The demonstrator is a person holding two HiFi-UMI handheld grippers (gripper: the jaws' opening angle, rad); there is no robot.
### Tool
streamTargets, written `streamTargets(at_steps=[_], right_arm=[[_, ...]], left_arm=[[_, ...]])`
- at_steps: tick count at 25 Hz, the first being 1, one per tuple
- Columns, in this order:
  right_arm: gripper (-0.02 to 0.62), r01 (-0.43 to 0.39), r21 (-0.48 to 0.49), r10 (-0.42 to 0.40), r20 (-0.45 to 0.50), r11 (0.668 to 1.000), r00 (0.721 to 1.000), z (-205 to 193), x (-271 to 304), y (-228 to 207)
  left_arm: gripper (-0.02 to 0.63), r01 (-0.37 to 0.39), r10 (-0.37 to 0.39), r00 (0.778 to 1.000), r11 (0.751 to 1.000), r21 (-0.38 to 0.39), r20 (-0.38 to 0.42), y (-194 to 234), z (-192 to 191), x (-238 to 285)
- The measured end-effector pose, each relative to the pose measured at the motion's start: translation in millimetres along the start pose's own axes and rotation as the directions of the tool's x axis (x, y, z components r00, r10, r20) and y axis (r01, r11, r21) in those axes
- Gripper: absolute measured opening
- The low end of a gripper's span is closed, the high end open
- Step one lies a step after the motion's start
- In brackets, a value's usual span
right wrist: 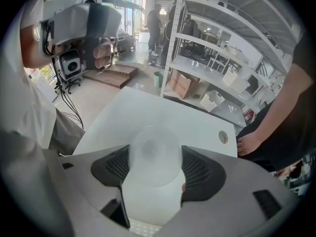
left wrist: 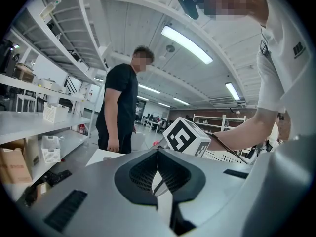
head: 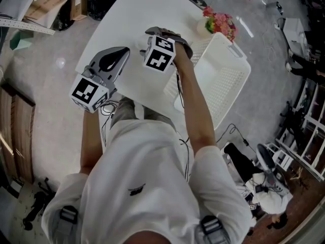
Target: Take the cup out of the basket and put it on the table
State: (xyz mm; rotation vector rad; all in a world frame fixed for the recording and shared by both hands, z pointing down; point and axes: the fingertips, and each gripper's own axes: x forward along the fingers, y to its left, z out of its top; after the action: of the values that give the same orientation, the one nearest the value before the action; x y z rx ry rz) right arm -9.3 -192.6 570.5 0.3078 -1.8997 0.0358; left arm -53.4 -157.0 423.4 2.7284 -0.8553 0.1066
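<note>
Over white table (head: 117,39) — shelves (right wrist: 212,53) beside (grey floor (head: 51,60)) — right hand-held gripper (right wrist: 153,152) pinches the cup (right wrist: 152,181); left hand-held gripper (left wrist: 158,152) closed.

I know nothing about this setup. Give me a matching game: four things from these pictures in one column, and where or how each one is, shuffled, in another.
Things:
1. cup
2. basket
3. flowers
4. left tool

Descriptions:
A. jaws together, nothing between them
B. white, at the right edge of the table
C. pink, just beyond the basket
D. clamped in the right tool

Pairs: 1-D, 2-B, 3-C, 4-A
</note>
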Motion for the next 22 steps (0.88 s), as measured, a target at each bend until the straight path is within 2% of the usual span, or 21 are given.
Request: streamTargets(at_steps=[22], right_arm=[[0.314, -0.040, -0.050, 0.038, -0.036, 0.998, 0.999, -1.9, 56.0, 12.1]], left_arm=[[0.012, -0.044, 0.044, 0.999, 0.999, -0.019, -0.012, 13.6, -18.4, -6.6]])
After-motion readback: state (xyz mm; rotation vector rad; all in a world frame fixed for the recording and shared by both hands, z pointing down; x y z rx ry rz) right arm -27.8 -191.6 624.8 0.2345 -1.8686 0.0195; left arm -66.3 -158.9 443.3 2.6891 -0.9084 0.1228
